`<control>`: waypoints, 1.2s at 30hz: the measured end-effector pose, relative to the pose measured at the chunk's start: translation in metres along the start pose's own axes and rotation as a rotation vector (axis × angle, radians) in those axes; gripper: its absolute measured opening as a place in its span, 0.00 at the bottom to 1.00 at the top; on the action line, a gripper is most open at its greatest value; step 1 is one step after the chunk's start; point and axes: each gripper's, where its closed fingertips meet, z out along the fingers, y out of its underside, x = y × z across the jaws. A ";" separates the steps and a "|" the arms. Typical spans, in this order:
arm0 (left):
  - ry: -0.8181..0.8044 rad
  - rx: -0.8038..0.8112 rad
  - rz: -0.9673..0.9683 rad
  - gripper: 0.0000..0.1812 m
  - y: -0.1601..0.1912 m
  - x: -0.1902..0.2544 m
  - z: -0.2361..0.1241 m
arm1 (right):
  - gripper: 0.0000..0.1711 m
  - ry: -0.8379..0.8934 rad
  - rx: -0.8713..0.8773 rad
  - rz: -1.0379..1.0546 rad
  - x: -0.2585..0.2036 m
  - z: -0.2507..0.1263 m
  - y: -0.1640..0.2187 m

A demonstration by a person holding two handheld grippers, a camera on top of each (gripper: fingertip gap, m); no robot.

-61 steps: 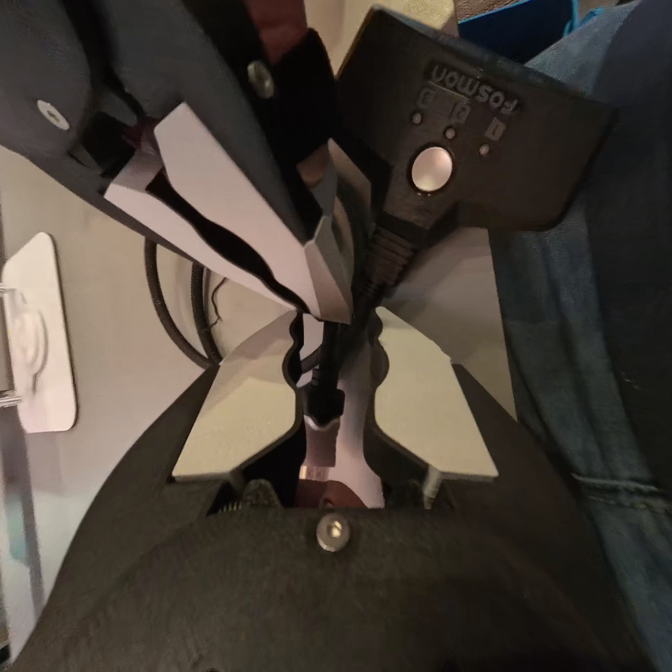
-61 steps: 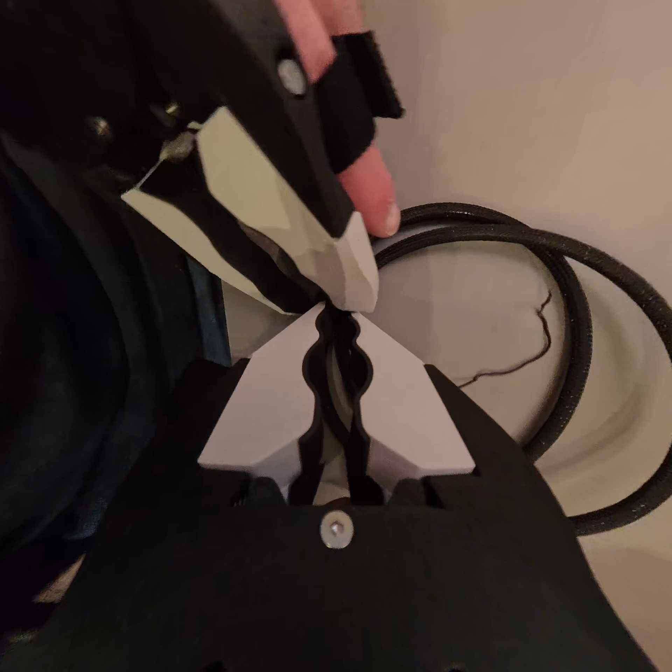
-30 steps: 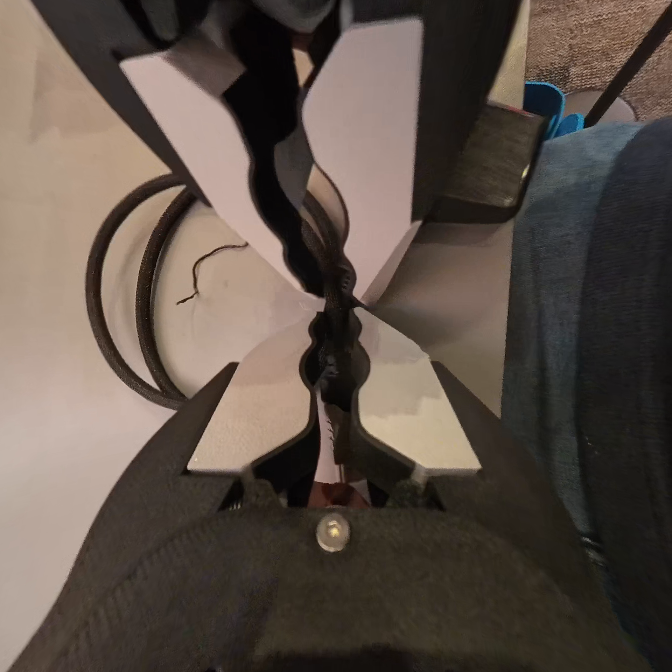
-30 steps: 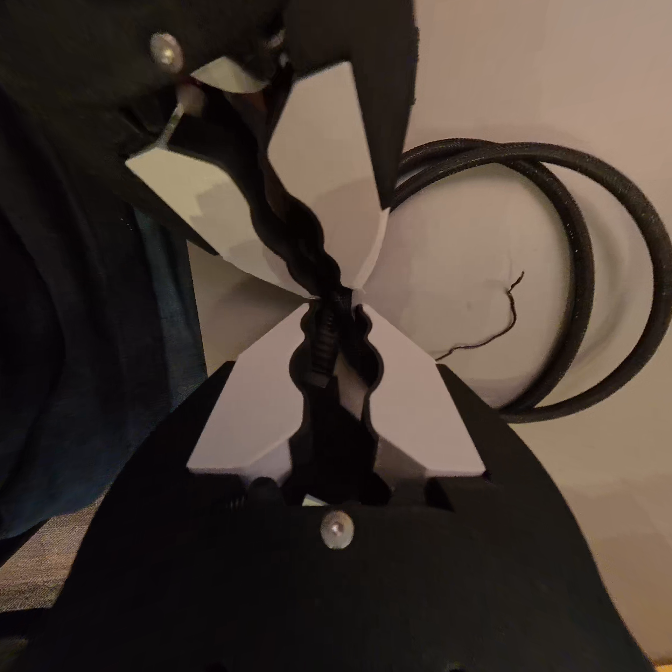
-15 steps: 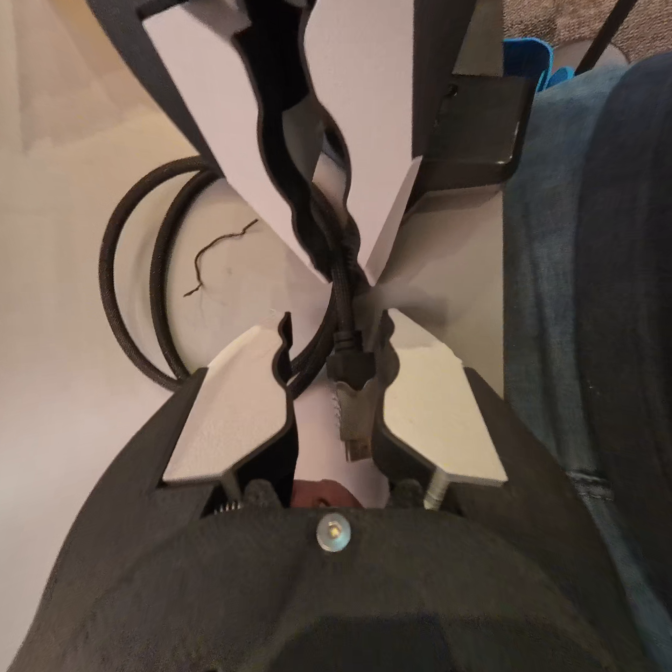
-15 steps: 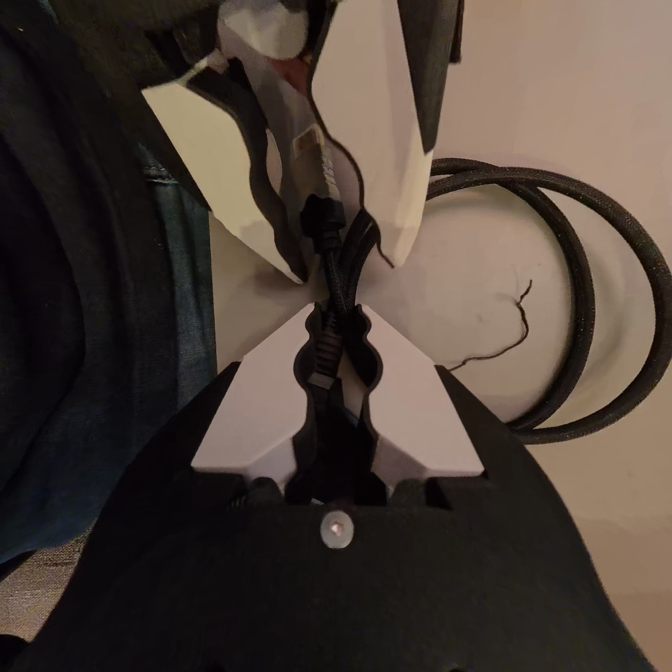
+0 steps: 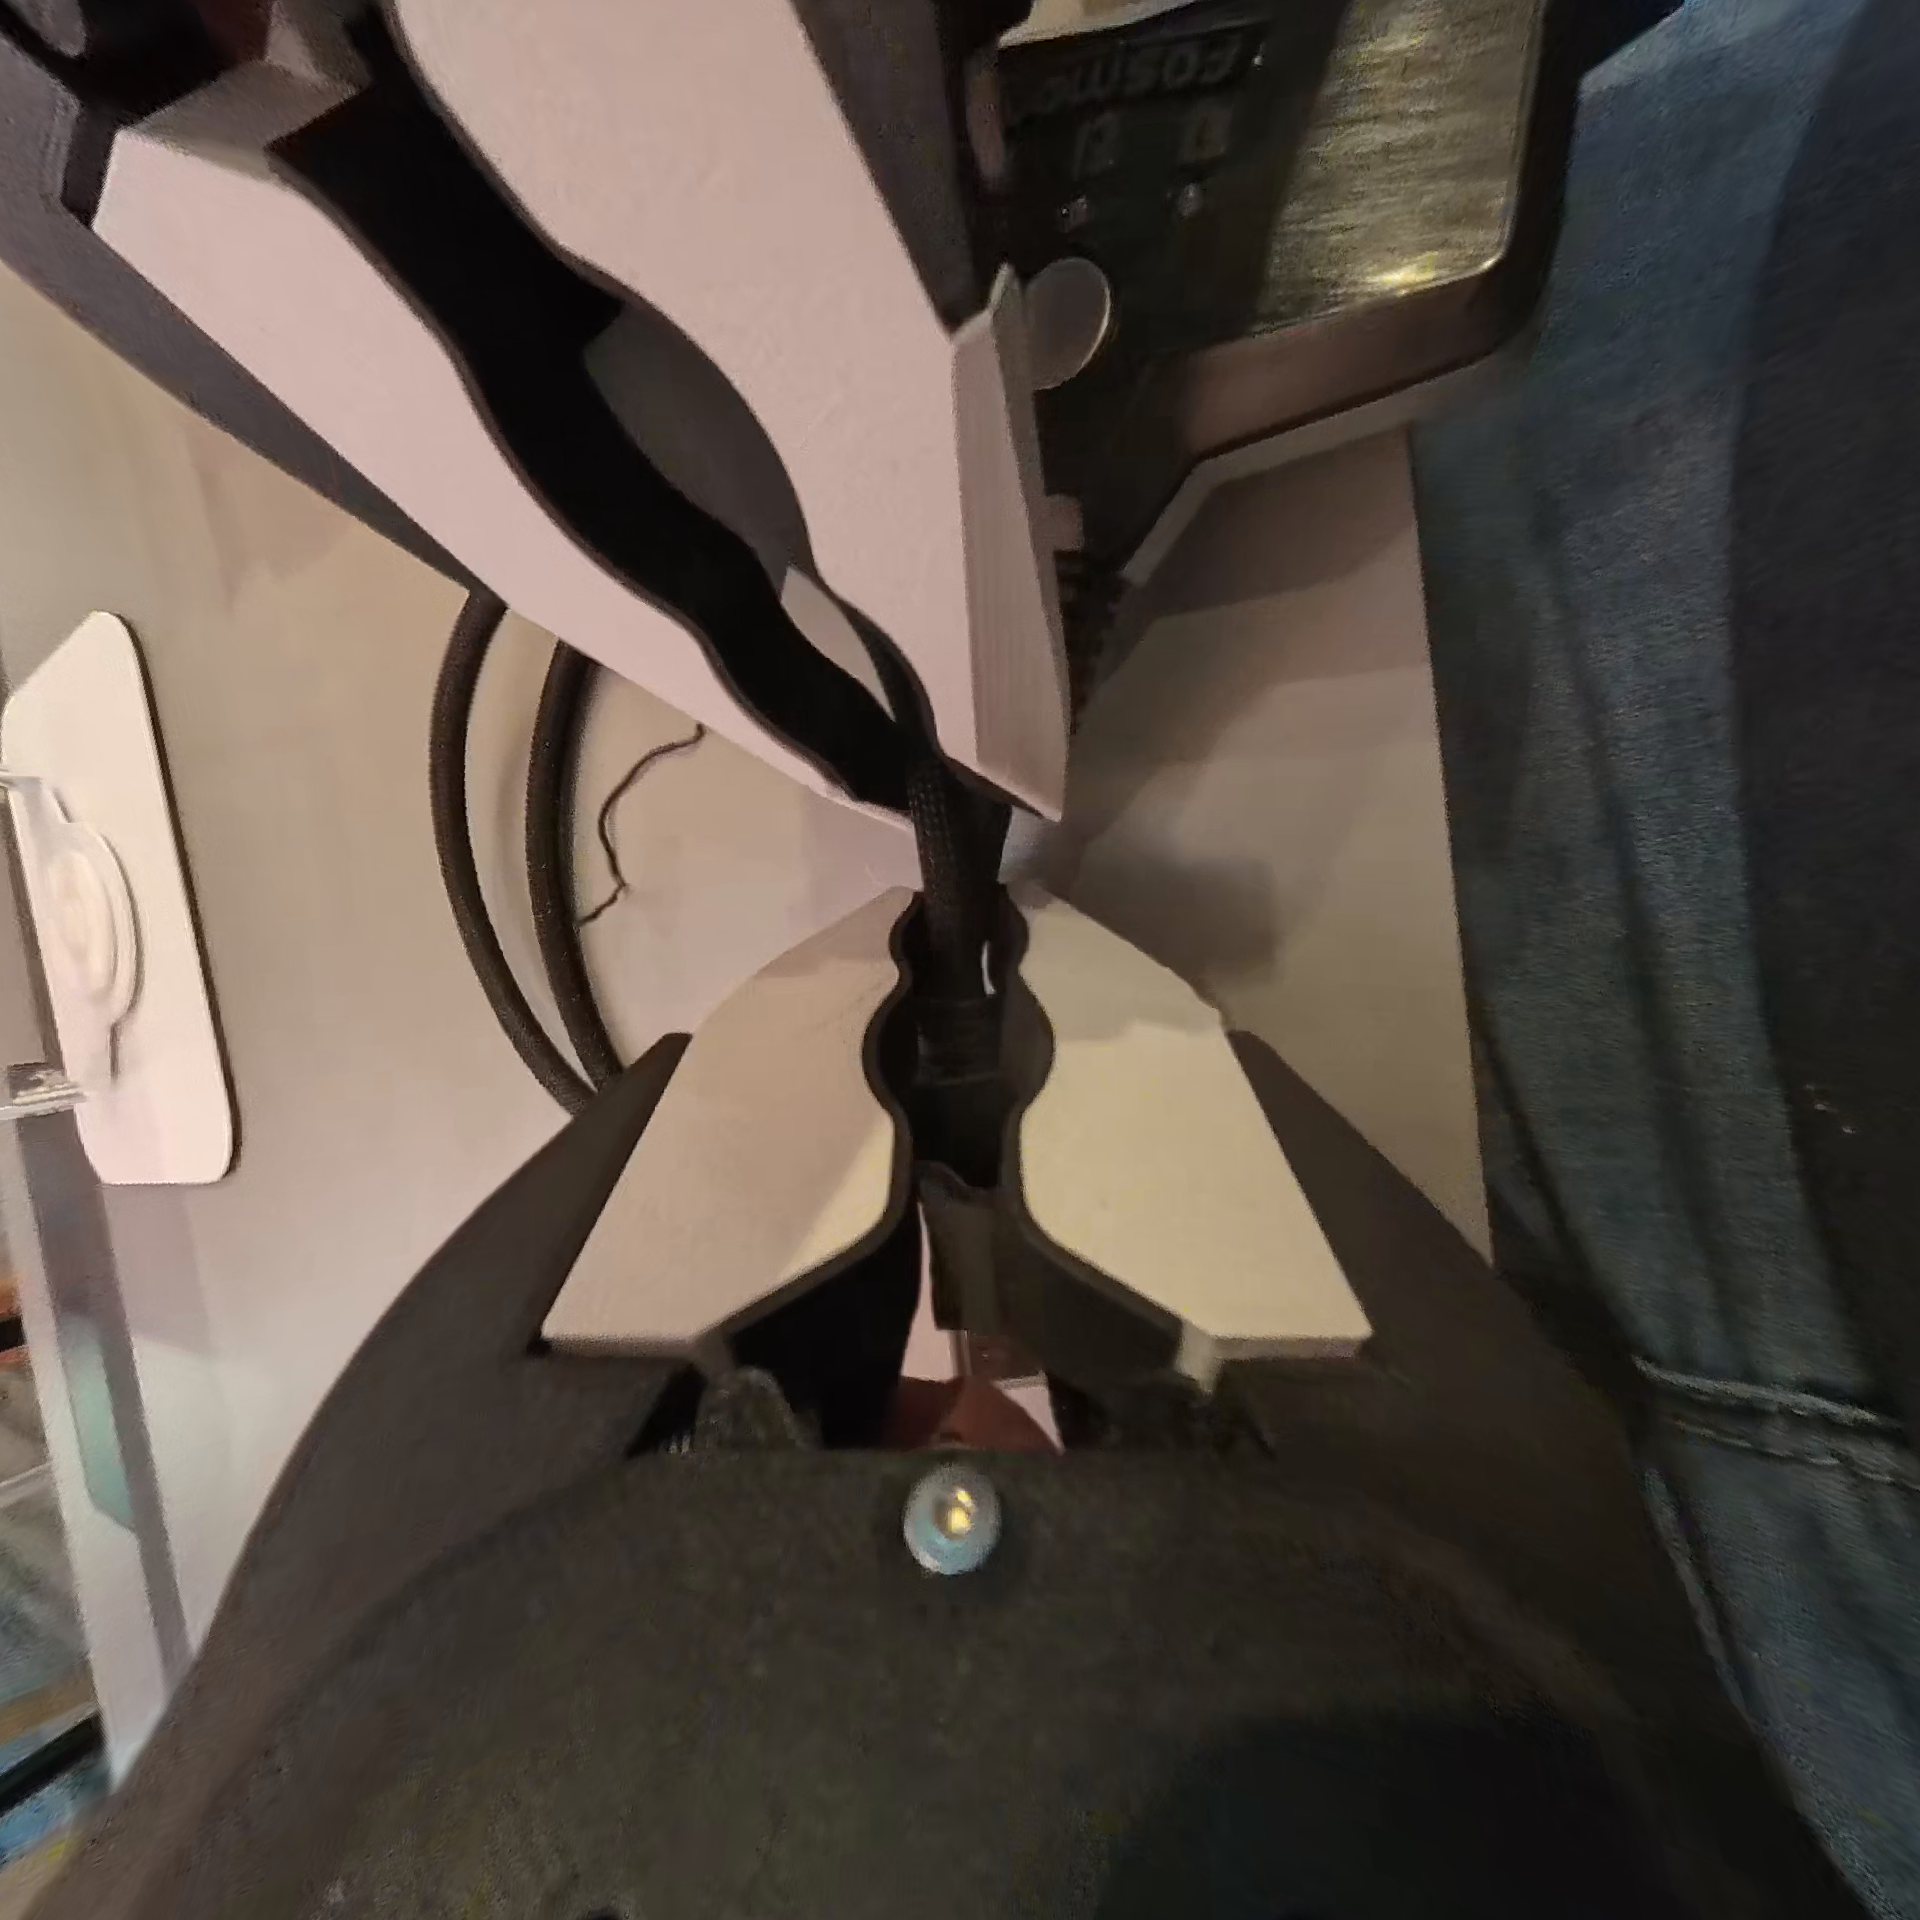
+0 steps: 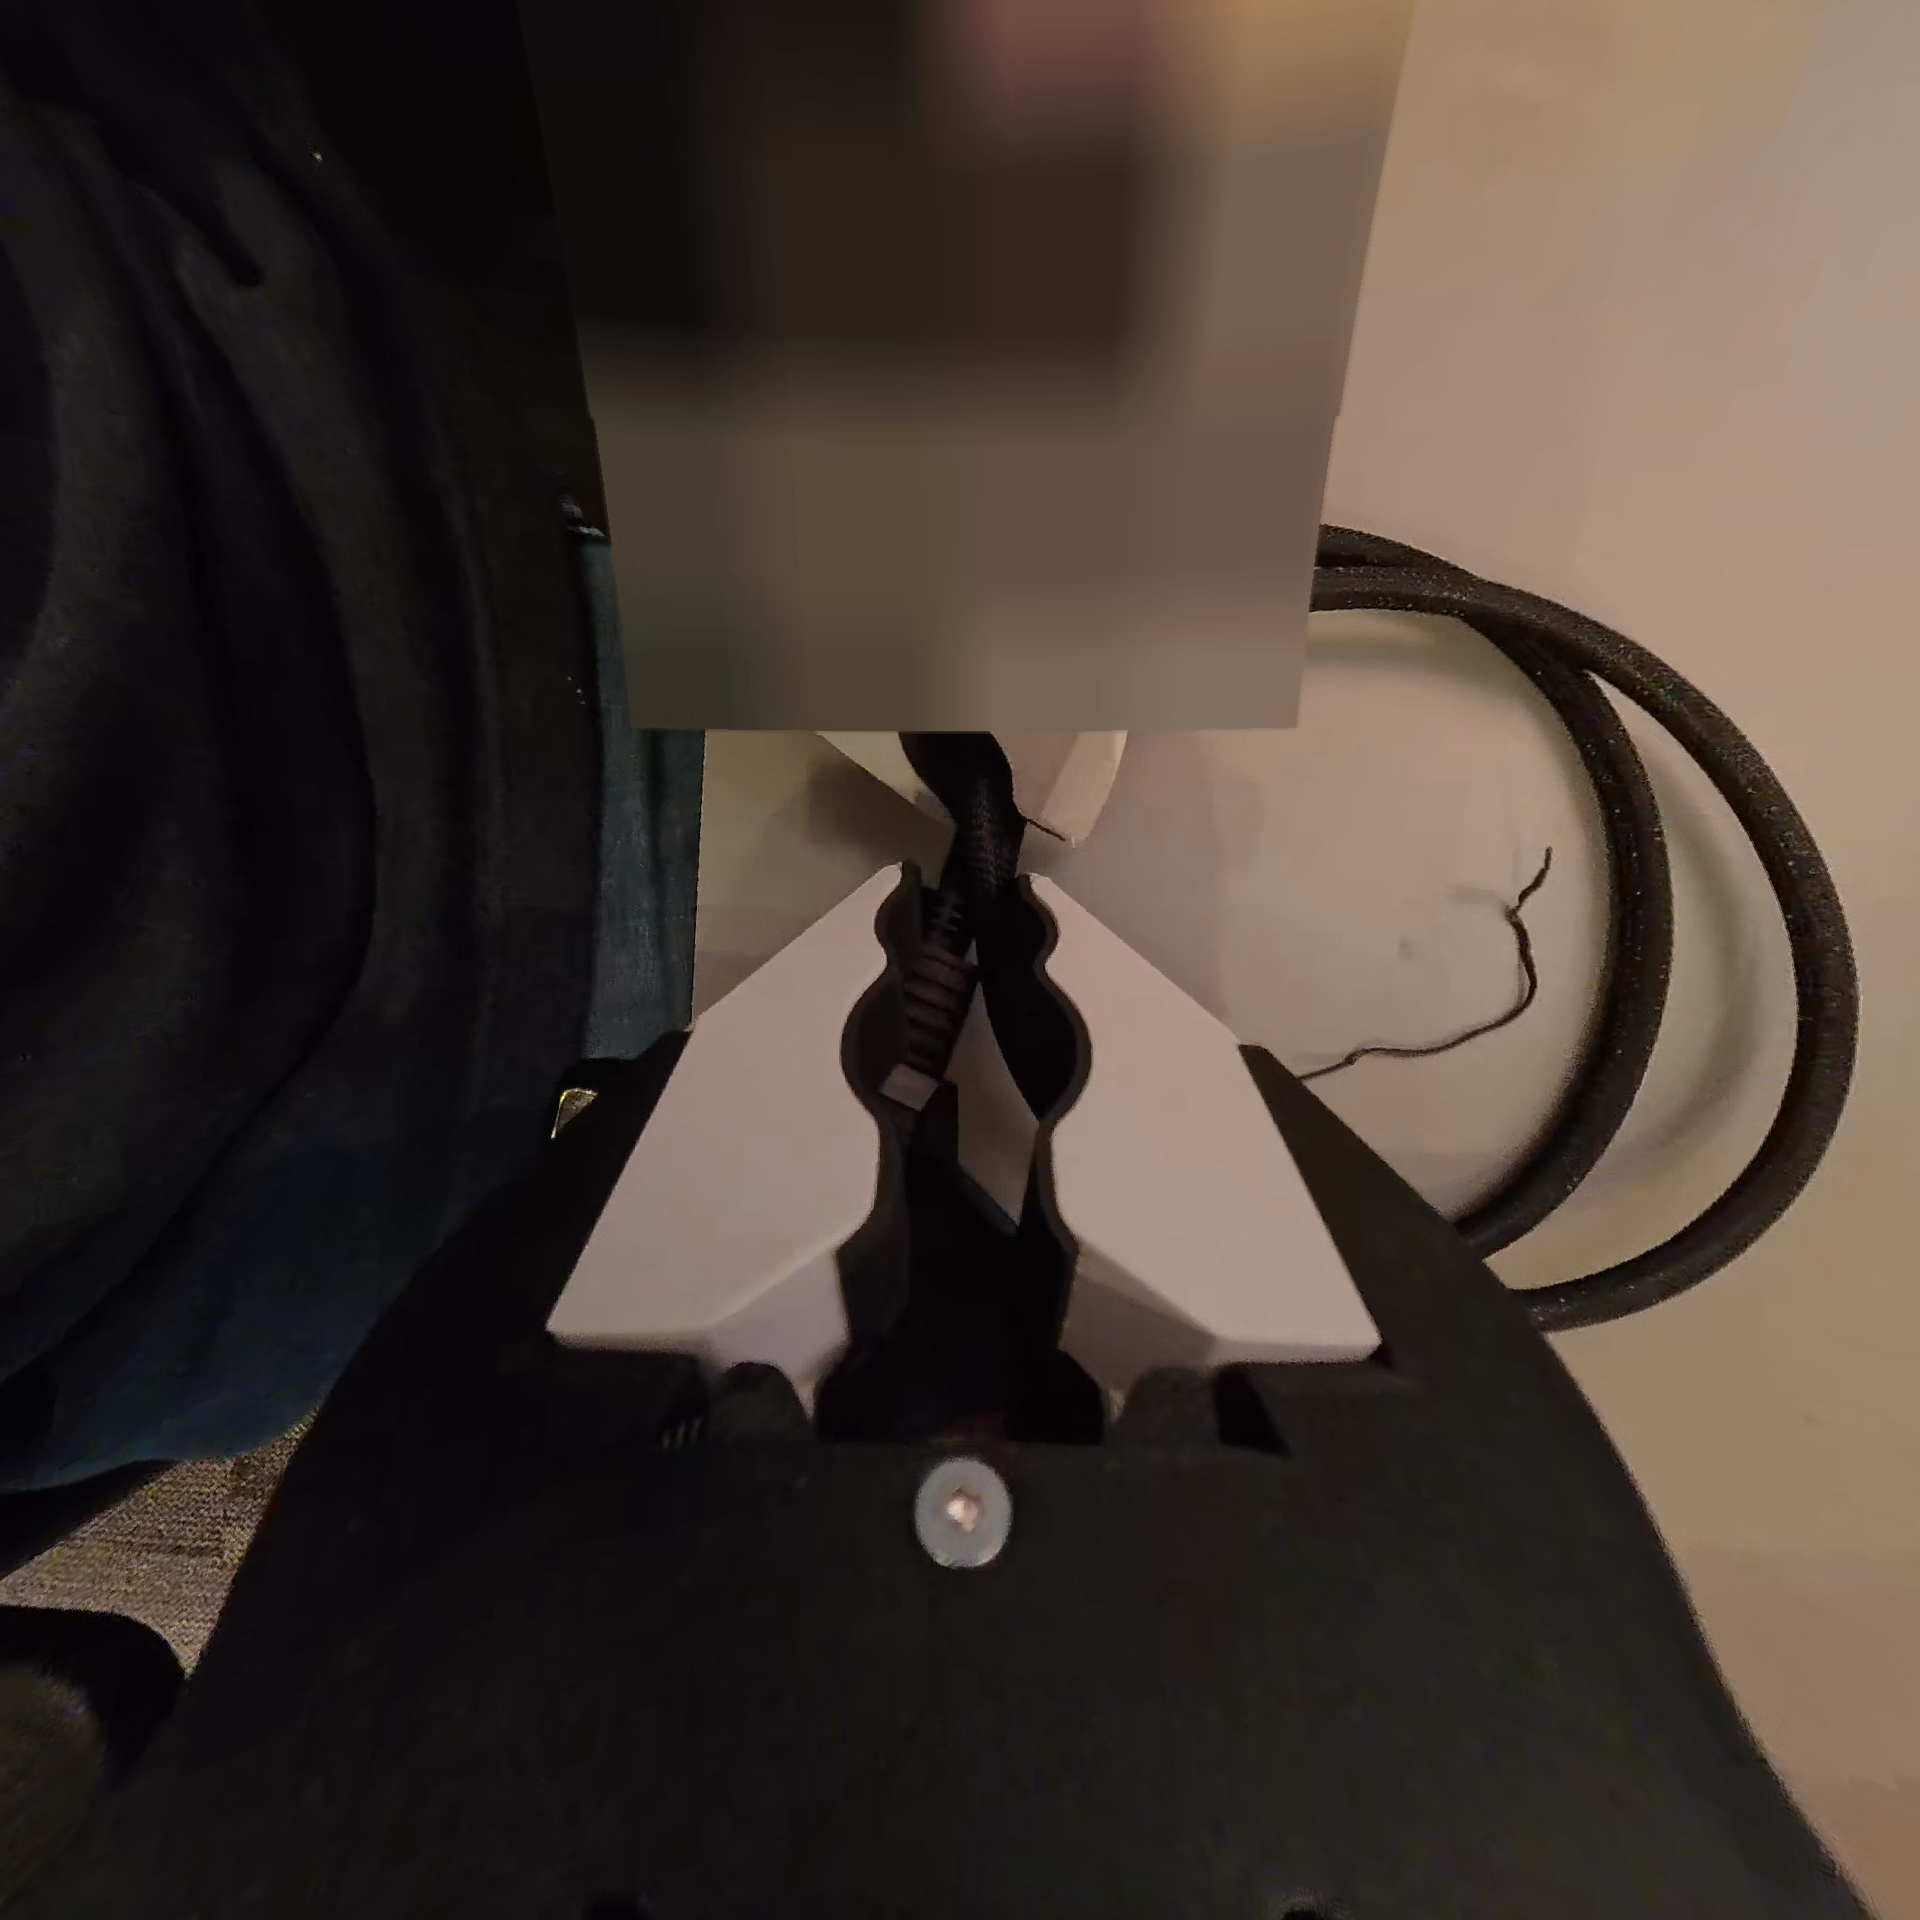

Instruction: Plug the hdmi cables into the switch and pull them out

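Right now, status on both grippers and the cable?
Left gripper shut on the cable near its plug. Right gripper shut on the same cable. Switch just behind the right gripper, nothing plugged in that shows. Slack looped on the table.

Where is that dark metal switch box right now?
In the left wrist view the HDMI switch sits at the top right on the pale table, just behind the right gripper, beside a person's blue denim clothing.
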 end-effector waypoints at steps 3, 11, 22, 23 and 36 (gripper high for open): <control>0.005 -0.011 -0.006 0.05 0.001 -0.002 0.001 | 0.09 0.040 -0.031 -0.010 0.003 0.001 0.001; 0.099 -0.014 -0.103 0.05 0.004 -0.002 0.002 | 0.25 0.161 -0.144 0.019 0.009 0.007 0.011; 0.119 0.054 -0.144 0.07 -0.004 -0.008 -0.011 | 0.12 0.016 -0.026 0.128 0.008 0.001 0.001; 0.078 0.066 -0.136 0.12 -0.007 -0.014 -0.014 | 0.10 0.005 0.002 0.150 0.009 -0.002 -0.002; -0.532 0.013 0.264 0.33 -0.036 -0.051 -0.053 | 0.10 -0.192 0.196 0.403 0.015 -0.034 -0.026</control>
